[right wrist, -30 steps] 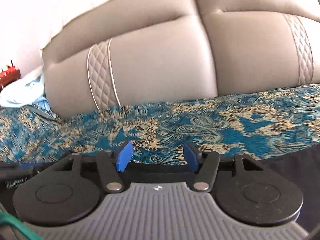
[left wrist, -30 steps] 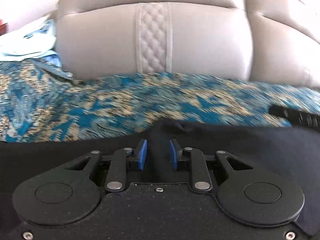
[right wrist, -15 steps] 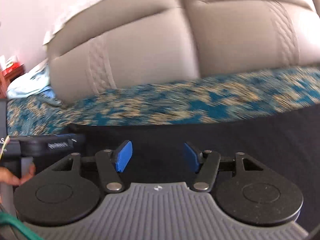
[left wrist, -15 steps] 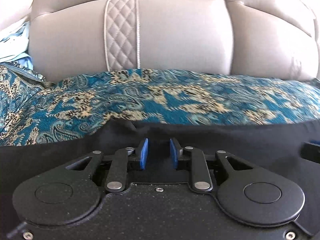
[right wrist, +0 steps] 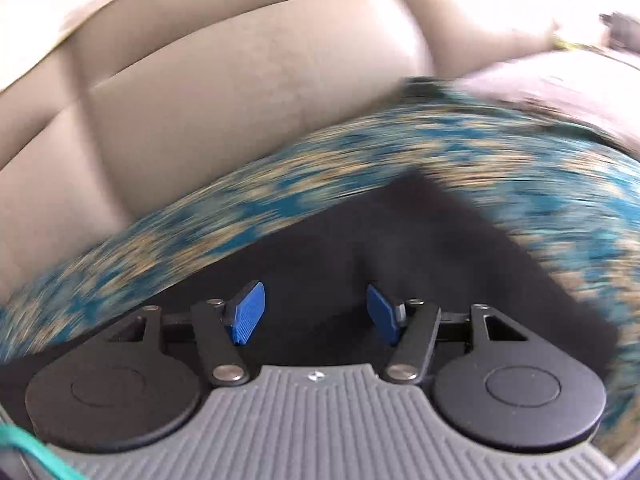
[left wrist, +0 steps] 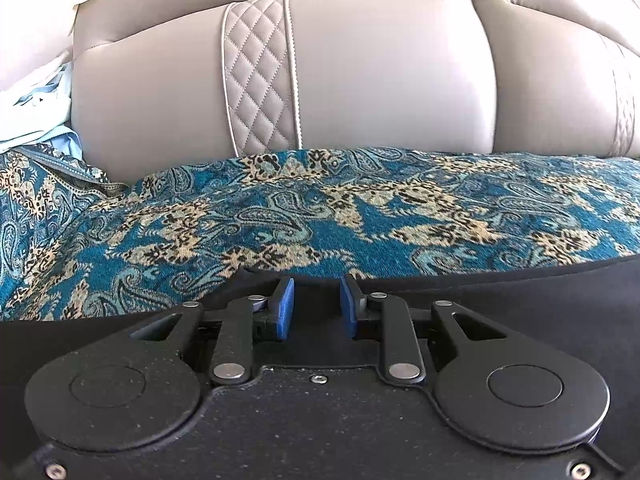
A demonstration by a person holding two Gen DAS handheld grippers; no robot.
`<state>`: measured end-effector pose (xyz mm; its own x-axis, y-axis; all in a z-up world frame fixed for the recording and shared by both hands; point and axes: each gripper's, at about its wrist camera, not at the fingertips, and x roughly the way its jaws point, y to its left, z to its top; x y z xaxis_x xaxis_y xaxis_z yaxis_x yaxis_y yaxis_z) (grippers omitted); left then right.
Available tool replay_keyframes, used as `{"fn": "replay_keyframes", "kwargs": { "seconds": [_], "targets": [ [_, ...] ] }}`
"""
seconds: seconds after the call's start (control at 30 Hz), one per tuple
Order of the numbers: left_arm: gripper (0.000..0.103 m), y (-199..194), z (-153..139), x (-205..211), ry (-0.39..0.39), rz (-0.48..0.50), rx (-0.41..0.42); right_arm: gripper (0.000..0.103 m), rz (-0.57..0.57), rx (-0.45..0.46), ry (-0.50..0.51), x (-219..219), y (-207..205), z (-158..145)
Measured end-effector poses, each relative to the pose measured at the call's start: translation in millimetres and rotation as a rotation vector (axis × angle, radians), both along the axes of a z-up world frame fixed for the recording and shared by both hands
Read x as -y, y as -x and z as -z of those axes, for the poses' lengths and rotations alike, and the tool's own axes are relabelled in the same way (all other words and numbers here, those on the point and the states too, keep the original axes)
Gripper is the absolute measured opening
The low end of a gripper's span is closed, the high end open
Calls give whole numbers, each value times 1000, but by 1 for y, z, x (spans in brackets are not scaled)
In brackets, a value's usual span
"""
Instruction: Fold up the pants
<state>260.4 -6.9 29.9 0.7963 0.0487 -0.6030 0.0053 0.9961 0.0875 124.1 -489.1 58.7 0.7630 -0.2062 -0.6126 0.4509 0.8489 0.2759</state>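
Observation:
The black pants [left wrist: 520, 292] lie spread on a blue and tan paisley cover [left wrist: 320, 208]. My left gripper [left wrist: 316, 304] sits at their far edge, where the cloth humps up around the blue pads [left wrist: 285, 308]. The jaws are narrow and appear shut on a bunch of that edge. In the right wrist view, which is blurred and tilted, my right gripper [right wrist: 316, 312] hovers open over the pants [right wrist: 420, 232], close to a corner of the cloth, with nothing pressed between its fingers.
A beige padded sofa back [left wrist: 380, 72] with quilted strips rises right behind the cover. A pale blue cloth [left wrist: 36, 112] lies bunched at the far left. The paisley cover [right wrist: 560, 208] extends around the pants' corner on the right.
My right gripper has swept fast to the right along the pants and rolled, from the cover to above the black cloth near its corner. My left gripper shifted a little sideways, still on the edge.

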Motion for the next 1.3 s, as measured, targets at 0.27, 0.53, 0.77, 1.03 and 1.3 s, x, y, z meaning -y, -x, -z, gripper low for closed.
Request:
{"fn": "replay_keyframes", "kwargs": {
  "seconds": [0.27,0.53,0.77,1.03,1.3],
  "targets": [
    [26,-1,-13,13,22,-23,-17,79,252,150,-305,101,94,-14],
    [35,53,-21,33,11,109,-6,76,278,-8,-383,102,124,-4],
    [35,60,-5,-6,-25,-14,-27,61,264,-119,-364,83,110,4],
    [36,27,1,-37,-37,-166,-29,62,289,-76,-452,76,124,11],
    [35,28,8,-32,-76,-165,6,63,275,75,-633,97,127,27]
  ]
}}
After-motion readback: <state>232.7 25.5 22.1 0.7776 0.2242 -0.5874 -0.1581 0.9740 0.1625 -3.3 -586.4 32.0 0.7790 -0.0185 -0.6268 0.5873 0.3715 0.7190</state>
